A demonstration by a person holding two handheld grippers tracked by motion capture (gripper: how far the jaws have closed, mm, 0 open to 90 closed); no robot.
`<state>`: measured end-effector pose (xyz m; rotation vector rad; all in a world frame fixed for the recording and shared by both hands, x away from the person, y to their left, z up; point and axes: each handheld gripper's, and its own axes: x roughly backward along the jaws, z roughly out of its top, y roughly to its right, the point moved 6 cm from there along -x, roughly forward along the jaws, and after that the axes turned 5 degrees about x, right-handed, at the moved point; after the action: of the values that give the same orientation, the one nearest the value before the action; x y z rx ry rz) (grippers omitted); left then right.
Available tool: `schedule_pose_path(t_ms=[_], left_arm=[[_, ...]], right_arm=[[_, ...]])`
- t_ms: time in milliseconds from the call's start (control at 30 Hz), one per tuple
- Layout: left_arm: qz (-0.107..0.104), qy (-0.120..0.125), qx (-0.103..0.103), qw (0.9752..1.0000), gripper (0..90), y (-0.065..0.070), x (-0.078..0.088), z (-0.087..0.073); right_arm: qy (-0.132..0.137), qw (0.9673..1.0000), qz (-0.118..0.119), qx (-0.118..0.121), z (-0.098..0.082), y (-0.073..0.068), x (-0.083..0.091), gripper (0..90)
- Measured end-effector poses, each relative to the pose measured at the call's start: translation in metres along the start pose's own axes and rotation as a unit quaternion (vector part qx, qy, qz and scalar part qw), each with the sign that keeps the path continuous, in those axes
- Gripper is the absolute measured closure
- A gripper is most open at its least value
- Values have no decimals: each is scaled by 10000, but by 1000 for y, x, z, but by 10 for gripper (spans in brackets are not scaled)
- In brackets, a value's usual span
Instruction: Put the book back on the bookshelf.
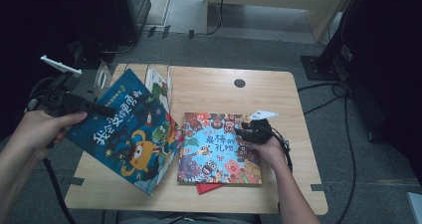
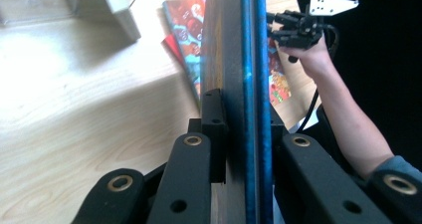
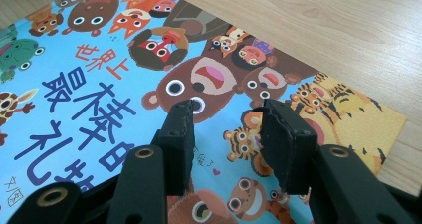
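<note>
A dark blue picture book (image 1: 132, 134) with an orange monster on its cover is held tilted above the table's left side. My left gripper (image 1: 102, 109) is shut on its upper left edge. In the left gripper view the book (image 2: 249, 59) runs edge-on between the jaws of that gripper (image 2: 244, 124). A colourful animal book (image 1: 214, 149) lies flat at the table's middle. My right gripper (image 1: 249, 132) is at that book's right part, and in the right gripper view the gripper (image 3: 226, 117) stands open just over the cover (image 3: 99, 59), with nothing between the jaws.
A red book (image 1: 206, 187) pokes out from under the animal book at the front. A clear book stand (image 1: 107, 74) at the back left holds another book (image 1: 158, 87). The wooden table (image 1: 209, 84) has a round cable hole (image 1: 239, 83) at the back.
</note>
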<state>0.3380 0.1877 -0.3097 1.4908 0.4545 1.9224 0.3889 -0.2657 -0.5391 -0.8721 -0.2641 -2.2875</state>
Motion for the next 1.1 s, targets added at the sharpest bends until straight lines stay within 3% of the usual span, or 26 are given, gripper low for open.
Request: schedule_pose_path(t_ms=[200,467,667,867,1000,1100], left_arm=[[-9,186,210,9996,818,-19,15,-11],[148,215,373,9990,817,-38,37,-26],[259,372,605,9971,814,-56,53,-33],[322,518,943,9937,814,-76,67,-31],[439,599,994,9923,812,-85,79,-24],[586,719,1089,9897,812,-92,88,-16]], right_arm=[[30,10000,-13,32,0,0,-1,566],[27,10000,-18,54,1,0,-1,567],[42,10000,-5,38,1,0,-2,567],[44,10000,-11,38,1,0,-2,568],[34,10000,6,5,1,1,-2,568],[22,10000,19,18,1,1,-2,568]])
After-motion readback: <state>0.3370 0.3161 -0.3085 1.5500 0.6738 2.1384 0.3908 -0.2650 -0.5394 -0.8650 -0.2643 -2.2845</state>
